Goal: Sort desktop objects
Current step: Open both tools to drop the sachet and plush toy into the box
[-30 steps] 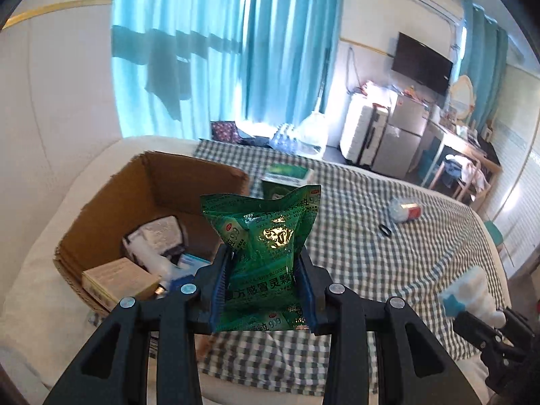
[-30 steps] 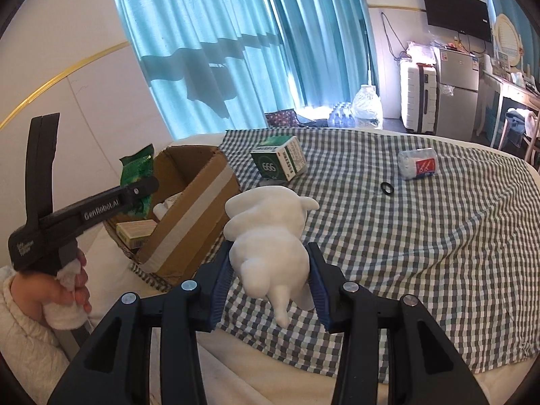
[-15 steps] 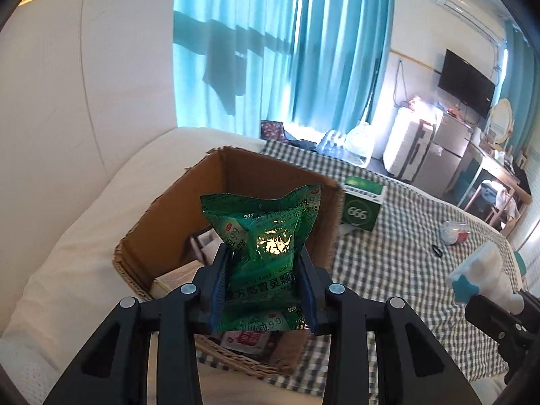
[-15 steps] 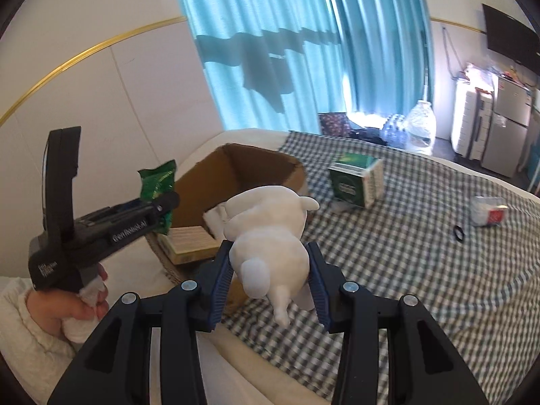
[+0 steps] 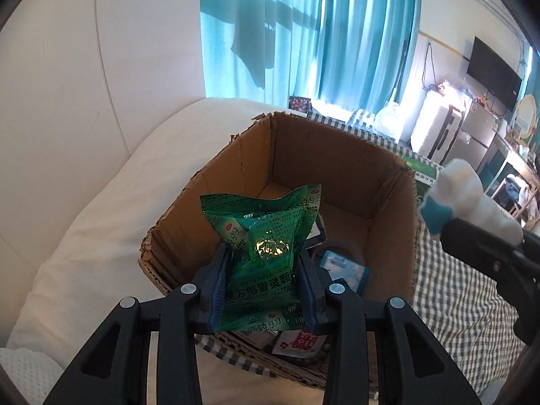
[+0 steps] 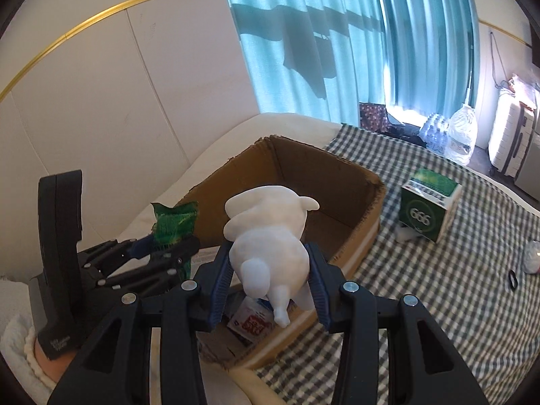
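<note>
Both grippers are loaded. The left gripper [image 5: 263, 270] has its jaws clamped on a green foil sachet [image 5: 265, 236], which sticks up between the blue pads. The right gripper [image 6: 268, 270] is squeezing a white plush toy [image 6: 270, 233] the same way. Right below and just past both sets of jaws sits the open cardboard box [image 5: 337, 162] with a few packets lying inside. Further out to the right of the right jaws, on the checked cloth [image 6: 438, 287], stands a green carton [image 6: 428, 209], with a small black ring [image 6: 513, 280] beyond it.
</note>
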